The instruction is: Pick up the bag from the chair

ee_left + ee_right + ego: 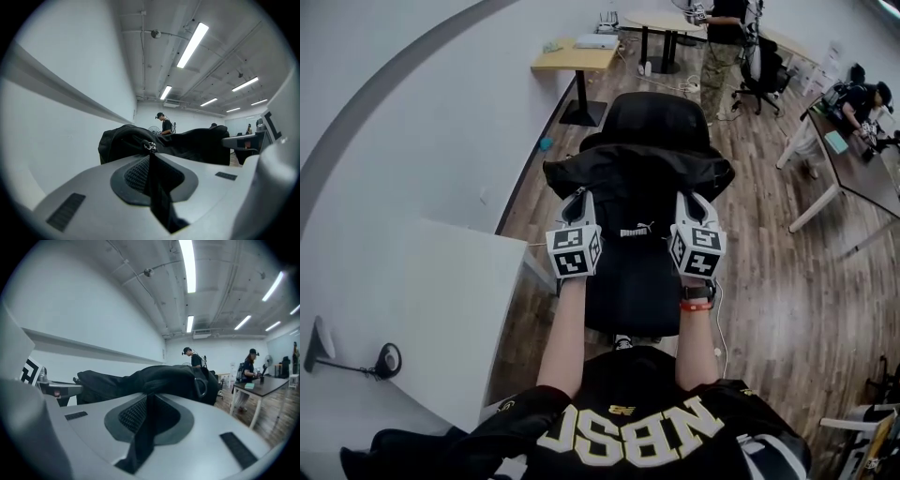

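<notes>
Bag (637, 178) hangs just ahead of both tongs, its long axis running from left tongs (579, 199) to right tongs (688, 199), each pinching a black strap (158, 197), over the chair (633, 286) beneath them.

Well ahead and left of the left gripper (579, 199), a small wooden table (572, 58) bearing a white object (597, 41). Close on its left, a white desk (412, 300) with a small black stand (386, 360). Far ahead of the right gripper (688, 199), a standing person (724, 42). Off to its right, a dark desk (862, 173) with a seated person (861, 101). Below, wood floor (769, 281).
</notes>
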`<state>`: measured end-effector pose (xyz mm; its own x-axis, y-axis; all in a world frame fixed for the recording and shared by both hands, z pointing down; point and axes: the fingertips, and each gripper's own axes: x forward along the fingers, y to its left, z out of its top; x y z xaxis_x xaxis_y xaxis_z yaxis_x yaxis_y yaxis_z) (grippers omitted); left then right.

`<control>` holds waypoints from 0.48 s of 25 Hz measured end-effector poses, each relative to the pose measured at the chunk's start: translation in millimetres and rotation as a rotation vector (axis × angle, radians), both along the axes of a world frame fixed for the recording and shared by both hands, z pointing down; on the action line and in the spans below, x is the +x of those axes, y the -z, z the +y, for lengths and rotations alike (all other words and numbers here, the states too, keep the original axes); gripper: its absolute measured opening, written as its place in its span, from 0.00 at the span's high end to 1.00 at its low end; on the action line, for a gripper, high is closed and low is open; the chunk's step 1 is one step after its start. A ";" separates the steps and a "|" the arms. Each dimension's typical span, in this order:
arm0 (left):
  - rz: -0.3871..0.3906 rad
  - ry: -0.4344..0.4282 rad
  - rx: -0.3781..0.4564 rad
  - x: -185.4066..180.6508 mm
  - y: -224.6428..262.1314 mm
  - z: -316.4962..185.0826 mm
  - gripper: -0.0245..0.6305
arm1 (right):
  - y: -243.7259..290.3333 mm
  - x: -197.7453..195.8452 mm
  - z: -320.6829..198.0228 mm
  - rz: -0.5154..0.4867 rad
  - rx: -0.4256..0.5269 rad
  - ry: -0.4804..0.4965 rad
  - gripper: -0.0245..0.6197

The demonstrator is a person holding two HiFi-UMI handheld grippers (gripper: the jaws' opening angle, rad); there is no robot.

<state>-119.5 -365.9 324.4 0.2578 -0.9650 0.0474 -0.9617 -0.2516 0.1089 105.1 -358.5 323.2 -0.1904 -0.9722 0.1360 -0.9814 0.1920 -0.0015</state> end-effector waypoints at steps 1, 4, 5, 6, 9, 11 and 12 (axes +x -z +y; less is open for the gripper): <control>-0.003 -0.005 0.016 2.1 8.0 1.3 0.91 | 7.3 1.7 1.3 0.000 0.014 -0.004 0.90; -0.015 -0.014 0.062 6.1 31.7 3.2 0.91 | 25.0 4.4 3.9 0.001 0.047 -0.010 0.90; -0.019 -0.017 0.076 7.6 39.0 2.6 0.91 | 30.0 5.4 4.2 0.002 0.057 -0.013 0.90; -0.023 -0.021 0.091 9.6 45.9 1.7 0.91 | 34.9 7.1 4.4 0.003 0.067 -0.016 0.90; -0.022 -0.037 0.128 17.6 61.4 0.8 0.91 | 47.6 14.7 5.7 -0.001 0.097 -0.028 0.90; -0.019 -0.048 0.147 22.5 68.3 1.5 0.91 | 54.8 19.5 7.7 -0.006 0.117 -0.036 0.90; -0.019 -0.053 0.155 24.8 71.7 1.8 0.91 | 58.7 21.7 9.0 -0.010 0.128 -0.041 0.90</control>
